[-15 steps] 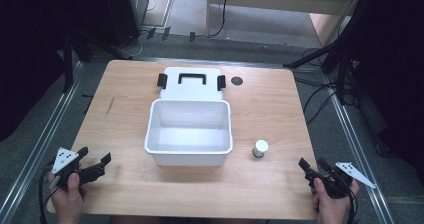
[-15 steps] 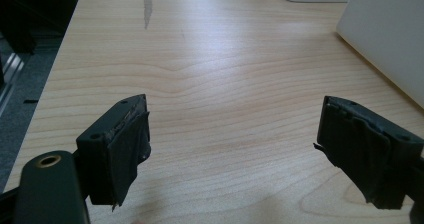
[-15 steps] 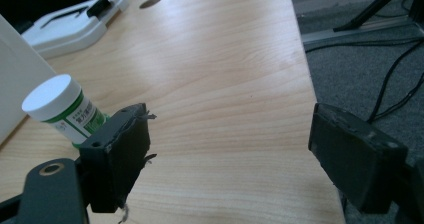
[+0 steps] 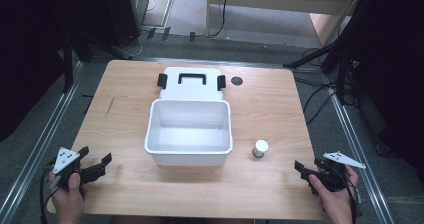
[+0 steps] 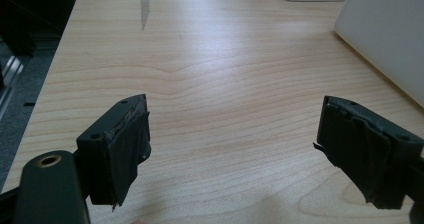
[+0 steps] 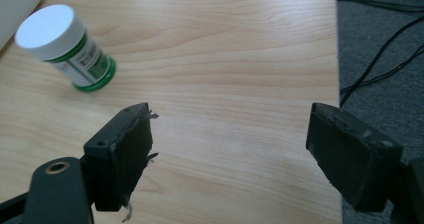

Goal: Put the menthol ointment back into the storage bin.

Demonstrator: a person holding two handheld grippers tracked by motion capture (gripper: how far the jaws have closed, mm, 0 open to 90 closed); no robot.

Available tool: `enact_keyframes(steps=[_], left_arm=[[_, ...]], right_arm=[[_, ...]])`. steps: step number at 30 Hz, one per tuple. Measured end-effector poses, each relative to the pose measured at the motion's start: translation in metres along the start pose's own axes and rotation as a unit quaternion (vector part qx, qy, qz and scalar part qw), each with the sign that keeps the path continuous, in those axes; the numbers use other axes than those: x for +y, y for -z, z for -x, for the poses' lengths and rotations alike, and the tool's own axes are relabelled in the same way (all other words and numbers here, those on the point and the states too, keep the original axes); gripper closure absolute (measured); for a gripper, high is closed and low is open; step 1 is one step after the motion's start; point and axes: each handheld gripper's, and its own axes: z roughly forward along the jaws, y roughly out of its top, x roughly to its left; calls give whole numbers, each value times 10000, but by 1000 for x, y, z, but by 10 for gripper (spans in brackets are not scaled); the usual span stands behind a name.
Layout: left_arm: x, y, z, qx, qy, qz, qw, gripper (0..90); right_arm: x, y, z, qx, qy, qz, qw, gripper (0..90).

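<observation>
The small bottle (image 4: 259,148) with a white cap stands upright on the table (image 4: 270,104), just beside the open white box (image 4: 189,156) at its four o'clock. At the bottle's four o'clock we hold the right gripper (image 4: 302,170), jaws spread wide with nothing between them. At the box's eight o'clock, well apart, our left gripper (image 4: 96,160) rests with jaws likewise spread and empty.
</observation>
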Motion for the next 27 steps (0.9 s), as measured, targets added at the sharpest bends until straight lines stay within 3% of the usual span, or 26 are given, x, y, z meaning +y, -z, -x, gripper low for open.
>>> enact_keyframes(steps=[3, 6, 7, 8, 9, 10, 11, 15, 17, 19, 21, 23, 24, 27], left_arm=[[0, 0, 1, 2, -35, -8, 10000, 148], [0, 0, 1, 2, -53, -13, 10000, 148], [0, 0, 1, 2, -53, -13, 10000, 148], [0, 0, 1, 6, -65, -9, 10000, 148], [0, 0, 2, 13, -86, -10, 10000, 148], [0, 0, 2, 13, -86, -10, 10000, 148], [0, 0, 2, 21, -103, -24, 9999, 149], [0, 0, 2, 12, -94, -21, 10000, 148], [0, -1, 2, 18, -96, -29, 9999, 148], [0, 0, 2, 21, -103, -30, 9999, 148], [0, 0, 2, 23, -104, -25, 9999, 148], [0, 0, 2, 15, -101, -30, 9999, 148], [0, -1, 2, 15, -128, -35, 9999, 148], [0, -1, 3, 29, -149, -44, 9999, 148]], right_arm=[[11, 2, -8, 57, 254, -345, 9991, 189], [23, 0, -17, 60, 523, -729, 9960, 188], [23, 0, -17, 60, 523, -729, 9960, 188], [27, -1, -20, 79, 585, -882, 9944, 188], [33, -5, -27, 81, 732, -1161, 9905, 186], [33, -5, -27, 81, 732, -1161, 9905, 186], [39, -10, -33, 99, 916, -1444, 9852, 183], [48, -21, -48, 92, 1197, -1956, 9733, 178], [53, -25, -55, 99, 1293, -2126, 9685, 178], [55, -26, -57, 104, 1305, -2188, 9670, 177], [59, -31, -63, 111, 1336, -2344, 9628, 178], [62, -35, -67, 113, 1399, -2530, 9572, 177], [65, -39, -71, 111, 1434, -2692, 9523, 173], [69, -45, -75, 101, 1459, -2852, 9472, 173]])
